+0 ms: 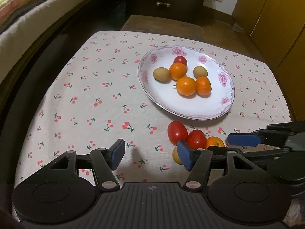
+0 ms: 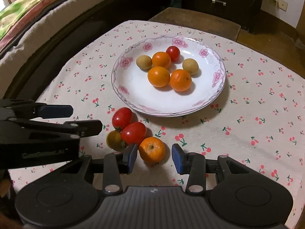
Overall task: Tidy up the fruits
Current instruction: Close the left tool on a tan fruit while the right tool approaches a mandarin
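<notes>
Two views inspected, left wrist first.

Left wrist view – left gripper (image 1: pixel 151 153): jaws stood wide apart, nothing between them, only tablecloth (image 1: pixel 85 95) ahead of the gap.
Left wrist view – loose fruit: two red tomatoes (image 1: pixel 177 131), a small orange (image 1: pixel 215 142) and a yellowish fruit (image 1: pixel 176 155) lay clustered just beyond and behind the right-hand finger.
Left wrist view – plate (image 1: pixel 171 106): sat farther ahead and right of the jaws, holding three oranges (image 1: pixel 186 86), two tan fruits (image 1: pixel 161 74) and one tomato (image 1: pixel 181 60).
Left wrist view – right gripper (image 1: pixel 232 144): entered from the right, beside the small orange.

Right wrist view – right gripper (image 2: pixel 154 157): jaws were open, fingers either side of the small orange (image 2: pixel 152 149), not touching it.
Right wrist view – loose fruit: both tomatoes (image 2: pixel 133 133) and the yellowish fruit (image 2: pixel 114 139) lay ahead-left of the left finger, touching one another.
Right wrist view – plate (image 2: pixel 152 103): sat directly ahead, beyond the loose cluster, well apart from the fingers.
Right wrist view – left gripper (image 2: pixel 76 118): reached in from the left, empty, short of the tomatoes.
</notes>
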